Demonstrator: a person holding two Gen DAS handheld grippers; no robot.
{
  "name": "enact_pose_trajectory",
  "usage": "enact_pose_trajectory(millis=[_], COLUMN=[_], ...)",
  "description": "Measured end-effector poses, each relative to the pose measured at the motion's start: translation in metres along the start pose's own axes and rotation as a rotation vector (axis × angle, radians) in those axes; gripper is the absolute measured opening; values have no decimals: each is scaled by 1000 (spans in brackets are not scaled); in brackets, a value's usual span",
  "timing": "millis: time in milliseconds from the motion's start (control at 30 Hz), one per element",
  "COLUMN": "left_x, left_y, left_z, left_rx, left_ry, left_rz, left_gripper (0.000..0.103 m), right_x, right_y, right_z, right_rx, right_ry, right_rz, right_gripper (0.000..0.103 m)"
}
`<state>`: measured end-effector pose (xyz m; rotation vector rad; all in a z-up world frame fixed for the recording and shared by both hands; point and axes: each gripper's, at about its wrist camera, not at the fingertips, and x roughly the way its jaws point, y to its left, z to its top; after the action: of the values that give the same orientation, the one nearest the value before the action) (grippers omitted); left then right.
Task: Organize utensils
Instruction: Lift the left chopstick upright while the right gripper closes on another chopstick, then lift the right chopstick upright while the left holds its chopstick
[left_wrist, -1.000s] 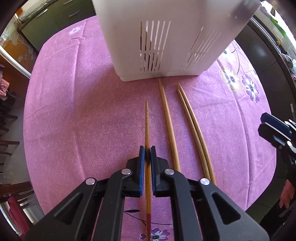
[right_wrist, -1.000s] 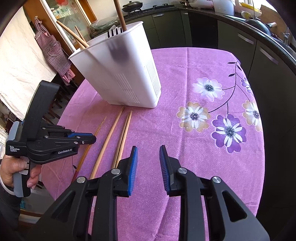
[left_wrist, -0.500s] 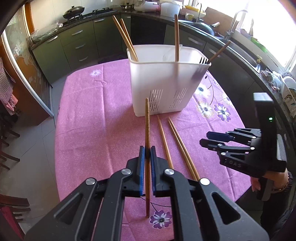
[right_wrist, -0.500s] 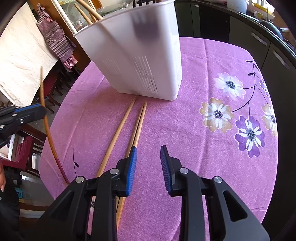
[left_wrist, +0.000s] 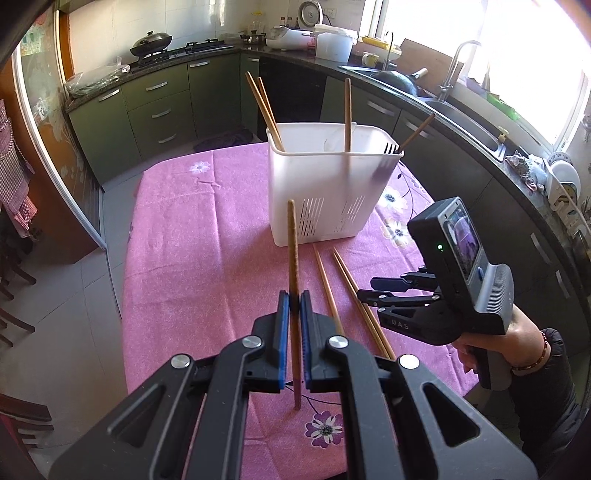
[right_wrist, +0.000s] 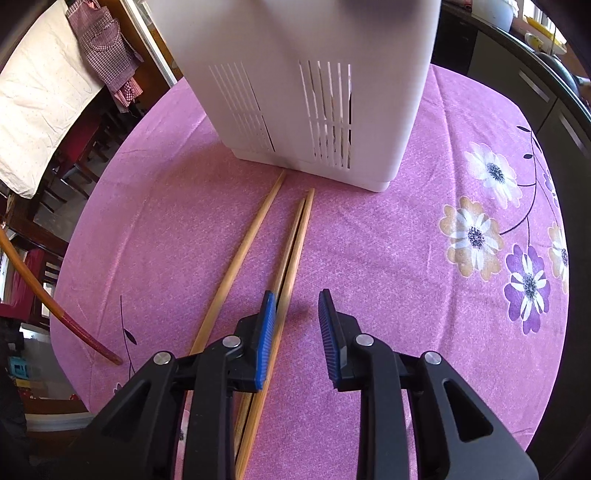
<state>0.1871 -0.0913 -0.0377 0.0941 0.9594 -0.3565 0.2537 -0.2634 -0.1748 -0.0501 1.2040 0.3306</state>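
Observation:
My left gripper (left_wrist: 294, 306) is shut on a brown chopstick (left_wrist: 292, 251) and holds it high above the table, tip toward the white utensil basket (left_wrist: 325, 192). That chopstick's red end shows at the left of the right wrist view (right_wrist: 55, 310). Three light wooden chopsticks (right_wrist: 258, 236) lie on the pink cloth in front of the basket (right_wrist: 314, 92). My right gripper (right_wrist: 297, 321) is open and low over the table; its left finger sits over the paired chopsticks (right_wrist: 295, 236). It also shows in the left wrist view (left_wrist: 384, 291). Several utensils stand in the basket.
The table has a pink flowered cloth (right_wrist: 443, 221). Dark kitchen cabinets and a counter with a sink (left_wrist: 461, 122) ring the far side. Chairs (right_wrist: 55, 177) stand at the left of the table.
My left gripper has risen and pulled back with the brown chopstick, so the whole basket now shows. My right gripper has moved forward and down toward the lying chopsticks.

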Motion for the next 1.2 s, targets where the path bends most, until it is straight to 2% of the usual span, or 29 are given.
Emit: enact_pose_trajectory(millis=[467,567,733,867,1000,1200], left_x=[-1,-1,-1,-1,-3,-7], left_y=[-1,0,1,4,7,7], left_z=[-5,-5,-6,-6,-6,-7], left_rx=[22,23,22,19,14,12], left_ry=[2,3,2,4,2,-6], left_rz=[-9,-9,-9,-4,0,9], left_gripper=[6,6,6,6,6,6], right_x=[8,10,11,-15,-59,-115], right_y=[27,36,42,30,22,15], right_z=[1,1,2,3,-2,-29], right_rx=[-56,-79,-69,-49,-26,-27], right_ry=[8,-2,-9,-77,-187,-317], right_rz=[-79,-83,-63,-25,13,17], right_gripper=[20,10,7,7,7,7])
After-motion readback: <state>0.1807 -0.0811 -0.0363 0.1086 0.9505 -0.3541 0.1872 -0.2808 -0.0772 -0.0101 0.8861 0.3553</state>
